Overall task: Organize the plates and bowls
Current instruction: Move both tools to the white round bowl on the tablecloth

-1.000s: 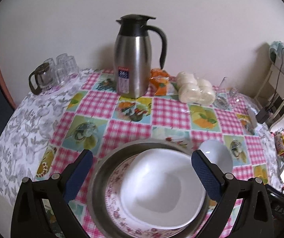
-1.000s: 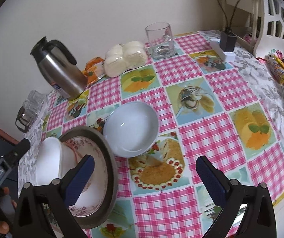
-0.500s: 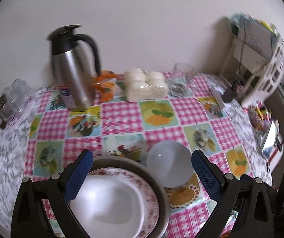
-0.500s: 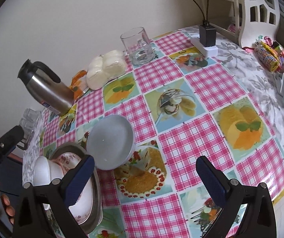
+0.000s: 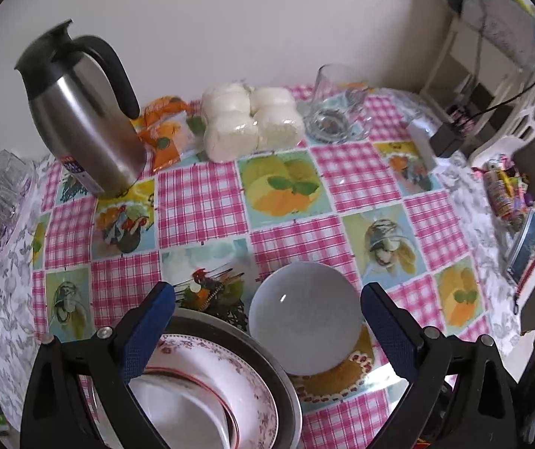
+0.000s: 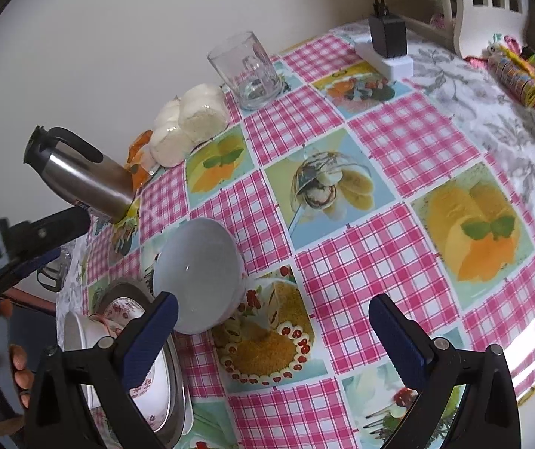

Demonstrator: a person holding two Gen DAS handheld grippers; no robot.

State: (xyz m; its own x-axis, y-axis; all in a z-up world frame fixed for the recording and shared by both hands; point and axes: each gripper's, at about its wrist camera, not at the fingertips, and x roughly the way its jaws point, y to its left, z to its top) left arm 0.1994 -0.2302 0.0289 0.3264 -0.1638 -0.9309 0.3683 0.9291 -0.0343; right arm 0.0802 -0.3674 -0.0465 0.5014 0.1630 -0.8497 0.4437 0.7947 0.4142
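The round white bowl [image 5: 306,320] sits near the tabletop's front edge, just beside the stacked dishes [image 5: 207,385]. It looks smooth, slippery and breakable; grab its rim. Both the left gripper [image 5: 267,331] and right gripper [image 6: 273,335] are wide open, empty.

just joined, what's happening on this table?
A person is tidying dishes with two handheld tongs. Both the left tongs and the right tongs are open and holding nothing. A stack sits at the near edge: a white bowl on a floral plate inside a metal pan. One loose white bowl sits on the checked tablecloth beside the stack, between the left tongs' fingers in that view. It looks like the next piece to be stacked.
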